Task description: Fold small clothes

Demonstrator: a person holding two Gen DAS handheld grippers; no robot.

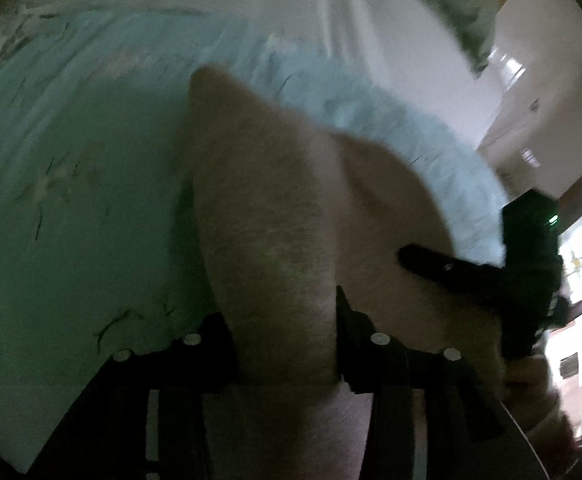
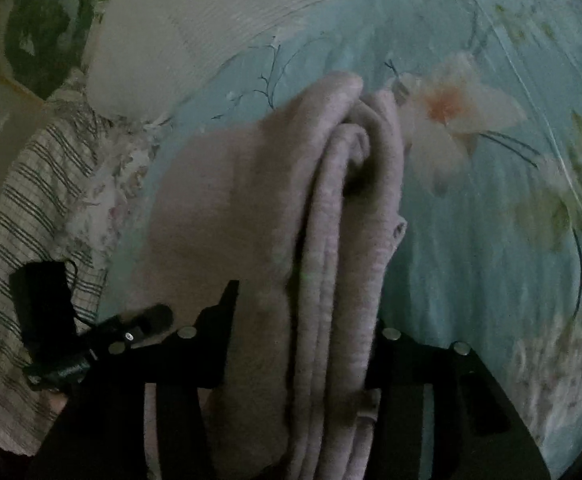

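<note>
A pale pink knitted garment [image 1: 275, 208] hangs bunched between the jaws of my left gripper [image 1: 287, 320], which is shut on it. In the right wrist view the same garment [image 2: 331, 200] is doubled into several thick layers and runs up between the jaws of my right gripper [image 2: 307, 312], also shut on it. The garment is lifted over a blue-green floral bedsheet [image 2: 471, 240]. One black finger [image 1: 431, 264] of the right gripper reaches into the cloth from the right in the left wrist view. The left gripper's finger [image 2: 147, 318] shows at lower left in the right wrist view. Both views are blurred.
A white pillow [image 2: 151, 60] lies at the head of the bed. A striped cloth [image 2: 39, 208] with a flowered piece beside it covers the left side. The bedsheet [image 1: 51, 200] spreads left of the garment. Pale floor and walls [image 1: 531, 80] lie beyond the bed's right edge.
</note>
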